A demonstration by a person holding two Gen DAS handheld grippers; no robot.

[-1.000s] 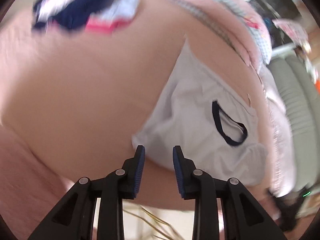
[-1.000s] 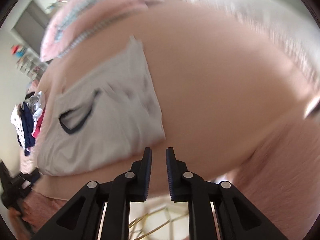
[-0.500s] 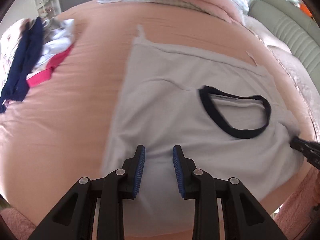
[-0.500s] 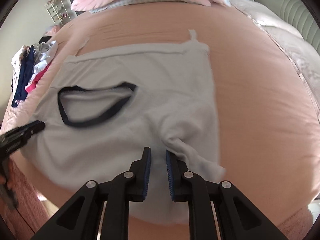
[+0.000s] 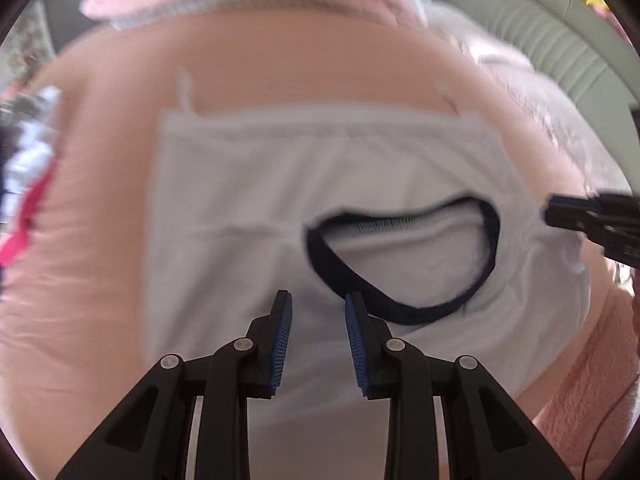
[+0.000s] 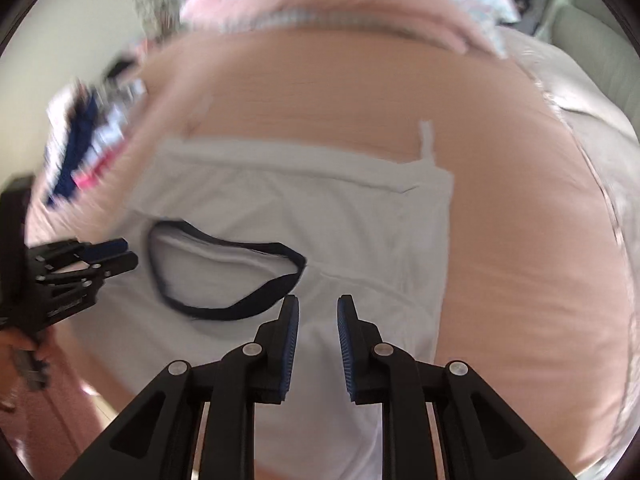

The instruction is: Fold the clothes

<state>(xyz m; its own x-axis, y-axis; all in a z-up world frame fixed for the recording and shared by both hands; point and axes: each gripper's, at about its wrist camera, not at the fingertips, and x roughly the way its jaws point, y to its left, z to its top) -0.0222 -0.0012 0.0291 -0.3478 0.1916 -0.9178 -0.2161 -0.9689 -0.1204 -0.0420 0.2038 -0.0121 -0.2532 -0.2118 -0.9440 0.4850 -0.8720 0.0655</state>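
Your L wrist cam looks fwd along the left gripper (image 5: pixel 318 308), tilted down, close over the white T-shirt (image 5: pixel 248 208) on the pink bed (image 5: pixel 92 280). R wrist cam does likewise from the right gripper (image 6: pixel 318 310). Both share the shirt's dark collar (image 5: pixel 328 264), and each catches the other gripper at its edge.

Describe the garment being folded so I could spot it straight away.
On the big peach bed sheet, before the striped pillows, a white T-shirt lies flat. Its navy-trimmed neckline sets it apart from the colourful heap of clothes at the bed's left edge.
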